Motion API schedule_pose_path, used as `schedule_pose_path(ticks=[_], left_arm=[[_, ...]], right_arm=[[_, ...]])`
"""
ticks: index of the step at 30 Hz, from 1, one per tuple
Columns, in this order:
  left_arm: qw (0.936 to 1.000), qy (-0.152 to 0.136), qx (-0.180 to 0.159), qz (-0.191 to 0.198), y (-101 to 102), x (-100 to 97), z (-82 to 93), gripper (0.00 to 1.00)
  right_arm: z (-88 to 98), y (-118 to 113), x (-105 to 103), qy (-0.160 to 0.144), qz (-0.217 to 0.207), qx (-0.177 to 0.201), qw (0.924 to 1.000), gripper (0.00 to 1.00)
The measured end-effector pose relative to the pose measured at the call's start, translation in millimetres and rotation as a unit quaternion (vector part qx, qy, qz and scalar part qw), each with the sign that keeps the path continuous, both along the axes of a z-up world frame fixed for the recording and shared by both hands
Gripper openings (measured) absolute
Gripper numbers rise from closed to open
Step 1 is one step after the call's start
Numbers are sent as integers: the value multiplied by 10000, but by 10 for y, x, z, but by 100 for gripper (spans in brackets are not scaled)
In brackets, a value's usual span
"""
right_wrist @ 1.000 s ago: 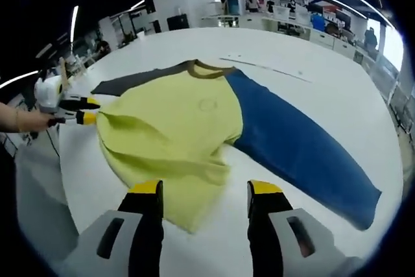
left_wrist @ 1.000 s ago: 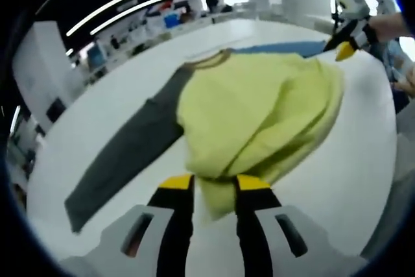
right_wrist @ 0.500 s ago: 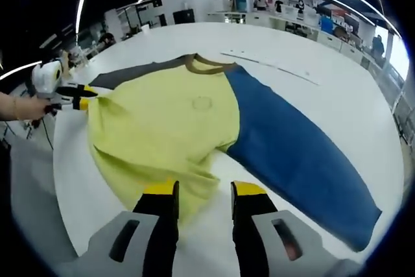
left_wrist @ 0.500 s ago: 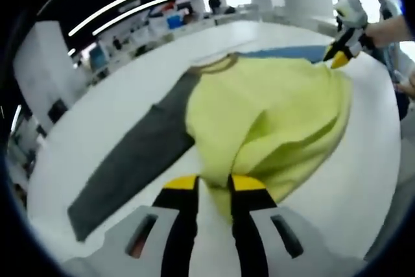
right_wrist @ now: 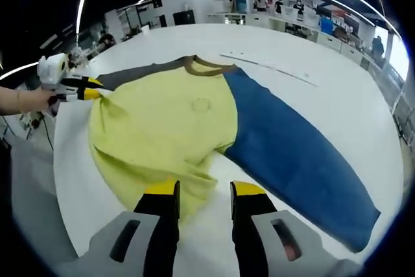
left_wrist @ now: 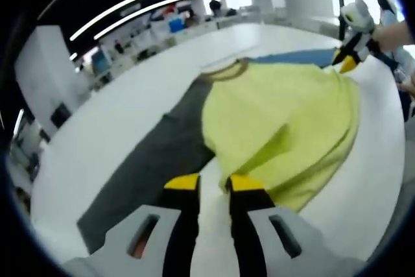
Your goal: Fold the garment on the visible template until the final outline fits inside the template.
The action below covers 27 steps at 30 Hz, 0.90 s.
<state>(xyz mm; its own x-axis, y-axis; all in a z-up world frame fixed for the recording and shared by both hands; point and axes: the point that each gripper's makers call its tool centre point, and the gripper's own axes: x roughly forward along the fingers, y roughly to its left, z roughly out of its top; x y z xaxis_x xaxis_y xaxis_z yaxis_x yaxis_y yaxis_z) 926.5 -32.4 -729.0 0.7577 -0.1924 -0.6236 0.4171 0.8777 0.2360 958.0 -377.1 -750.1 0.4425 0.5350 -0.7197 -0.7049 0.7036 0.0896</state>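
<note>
The garment (right_wrist: 194, 128) is a long-sleeved shirt with a yellow-green body, a dark grey sleeve (left_wrist: 152, 160), a blue sleeve (right_wrist: 292, 154) and an olive collar (right_wrist: 206, 66). It lies spread on the round white worktop (right_wrist: 337, 56), collar away from the person, its lower part doubled up and rumpled. A thin pale strip (right_wrist: 269, 66) lies on the worktop beyond the collar; whether it belongs to the template cannot be told, and no clear template outline shows under the cloth.

The left tool (left_wrist: 213, 186) has its jaws narrow, with yellow cloth at the hem between them; it appears to be pinching that edge. In the right gripper view it sits at the body's side edge (right_wrist: 87, 89), a hand behind it. The right tool (right_wrist: 204, 189) is also narrow, jaws astride the bunched hem at the near edge, and it looks to be gripping cloth, though how much it has is hard to judge. It shows again at the far corner of the yellow body (left_wrist: 350, 56).

The chief risk, as I judge it, is a thin pinch: if either tool holds only one layer, the doubled hem could slide apart when lifted and the fold would land crooked. Uneven pulling by the two tools could skew the body and drag the sleeves out of line. The blue sleeve reaches toward the worktop's rim; a hard tug could send it over the edge.
</note>
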Motion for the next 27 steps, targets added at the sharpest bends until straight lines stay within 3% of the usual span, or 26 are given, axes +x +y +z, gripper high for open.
schedule_pose_path(ticks=[5,9,15,27], left_arm=[[9998,-130,-43,118,132,-72,167,9],[9998,1,-67,189,229,-202,137,10],[9980,316,-178,-513,-26,-368,-48,16],[9968,194,-222,-748,-154,-8,-102,19]], right_arm=[[31,-11,-1,-37,-11,21,10000,31],[24,-18,-14,-28,-8,12,10000,31],[21,-20,-24,-28,35,-20,10000,31],[-19,-47,-33,21,125,-100,9999,31]])
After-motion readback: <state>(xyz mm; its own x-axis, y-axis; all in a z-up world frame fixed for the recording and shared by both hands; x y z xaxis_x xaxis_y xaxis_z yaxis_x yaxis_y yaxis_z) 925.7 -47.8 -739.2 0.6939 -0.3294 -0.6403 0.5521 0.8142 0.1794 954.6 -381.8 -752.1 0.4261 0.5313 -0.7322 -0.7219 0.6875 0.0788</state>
